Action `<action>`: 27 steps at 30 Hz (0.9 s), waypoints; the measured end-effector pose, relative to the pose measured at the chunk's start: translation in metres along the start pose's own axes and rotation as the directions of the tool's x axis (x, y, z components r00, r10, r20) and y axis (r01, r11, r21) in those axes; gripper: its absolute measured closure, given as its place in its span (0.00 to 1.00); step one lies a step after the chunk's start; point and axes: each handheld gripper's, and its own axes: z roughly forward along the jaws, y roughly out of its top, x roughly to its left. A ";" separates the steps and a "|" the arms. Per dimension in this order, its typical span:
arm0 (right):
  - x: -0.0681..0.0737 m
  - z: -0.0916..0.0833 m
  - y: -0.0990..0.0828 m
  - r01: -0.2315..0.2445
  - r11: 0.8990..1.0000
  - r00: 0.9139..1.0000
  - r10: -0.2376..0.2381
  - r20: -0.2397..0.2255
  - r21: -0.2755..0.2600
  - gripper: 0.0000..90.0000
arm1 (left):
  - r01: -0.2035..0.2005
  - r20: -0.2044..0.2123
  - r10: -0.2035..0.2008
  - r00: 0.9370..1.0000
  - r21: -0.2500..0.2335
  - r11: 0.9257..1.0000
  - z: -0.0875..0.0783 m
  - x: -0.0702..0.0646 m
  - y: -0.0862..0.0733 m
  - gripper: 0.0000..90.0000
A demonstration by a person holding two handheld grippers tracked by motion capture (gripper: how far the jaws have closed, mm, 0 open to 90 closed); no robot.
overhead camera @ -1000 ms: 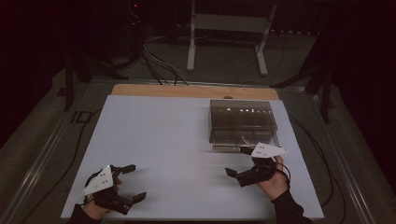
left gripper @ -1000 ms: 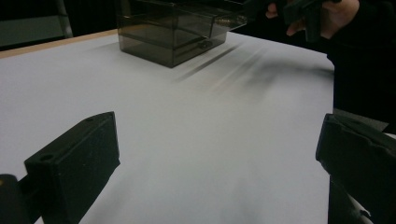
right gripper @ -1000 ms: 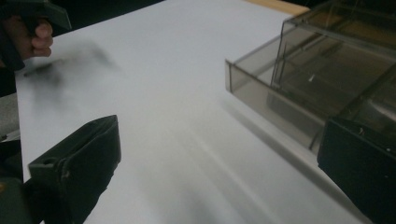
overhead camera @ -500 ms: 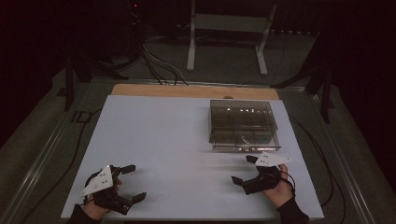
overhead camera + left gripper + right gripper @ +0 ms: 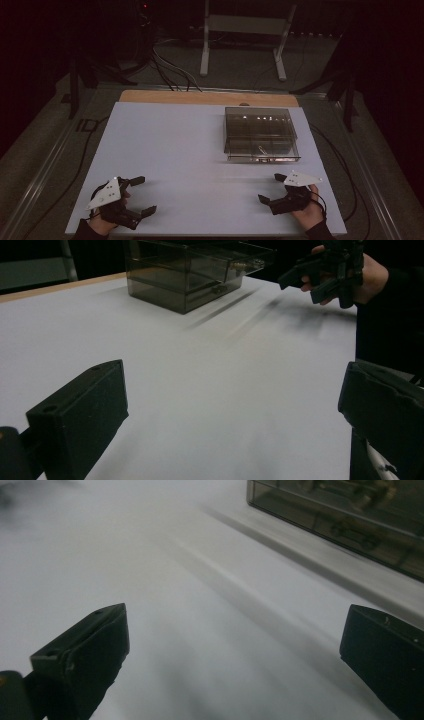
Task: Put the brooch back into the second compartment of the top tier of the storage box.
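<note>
A: Fingers are seen spread wide on both tools, nothing held. Left gripper [image 5: 136,196] and right gripper [image 5: 272,188] are kept low at the near edge of the table [image 5: 165,140], likely at rest.

B: Noted. Farther off, beyond the right gripper, the smoked plastic drawer box [image 5: 260,134] is set. Its contents are hard to make out; small pale bits are glimpsed through the walls.

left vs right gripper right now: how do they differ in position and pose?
The left gripper sits at the table's near-left corner, far from the smoky box; the right gripper sits near-right, just in front of that box. The left gripper's jaws point right; the right gripper's point left. Both are open and empty.
</note>
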 end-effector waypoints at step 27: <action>-0.015 -0.025 -0.025 -0.093 0.994 0.995 0.095 0.034 -0.058 0.00 | 0.005 0.003 -0.005 1.000 0.000 1.000 0.001 0.001 0.000 0.01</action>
